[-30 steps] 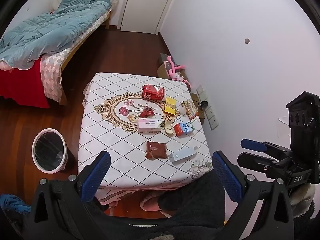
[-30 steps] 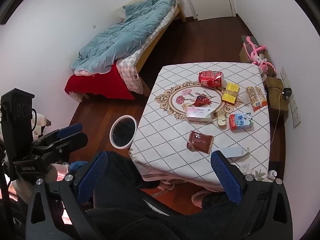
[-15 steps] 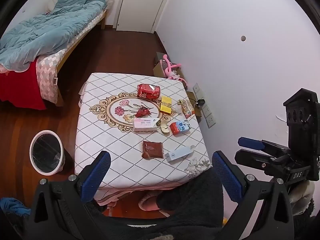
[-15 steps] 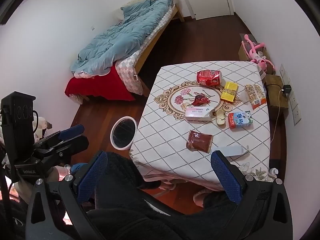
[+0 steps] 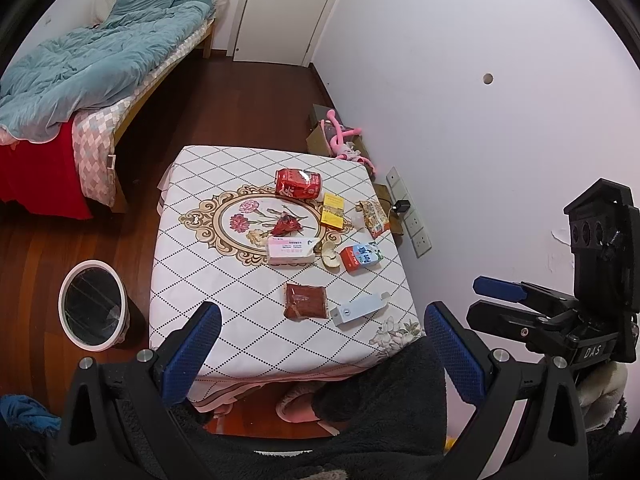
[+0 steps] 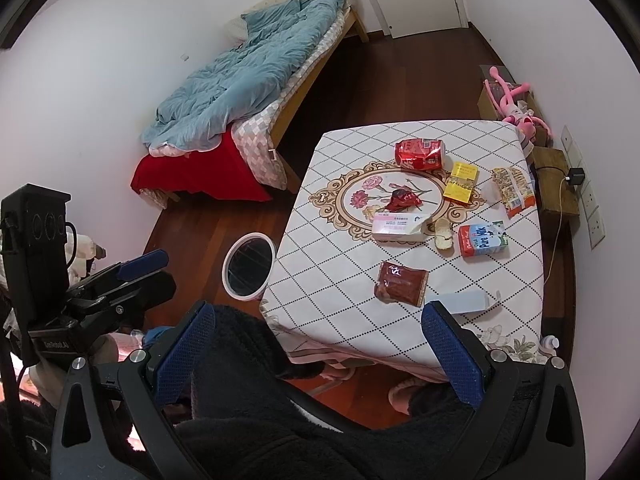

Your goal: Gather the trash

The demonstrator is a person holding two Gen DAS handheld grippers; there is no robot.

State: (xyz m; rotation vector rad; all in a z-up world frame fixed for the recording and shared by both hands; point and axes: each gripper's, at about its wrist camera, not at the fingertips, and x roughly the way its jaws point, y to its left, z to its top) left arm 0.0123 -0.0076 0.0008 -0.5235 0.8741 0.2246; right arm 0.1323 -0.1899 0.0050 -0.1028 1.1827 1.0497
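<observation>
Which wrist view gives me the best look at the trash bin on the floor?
The left wrist view. There the trash bin shows whole, white rim and black liner, standing apart from the table. In the right wrist view the bin is smaller and farther off, and the table edge overlaps its right rim.

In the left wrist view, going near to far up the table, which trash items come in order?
Pale blue box → brown sauce packet → milk carton → yellow packet → crushed red can.
</observation>
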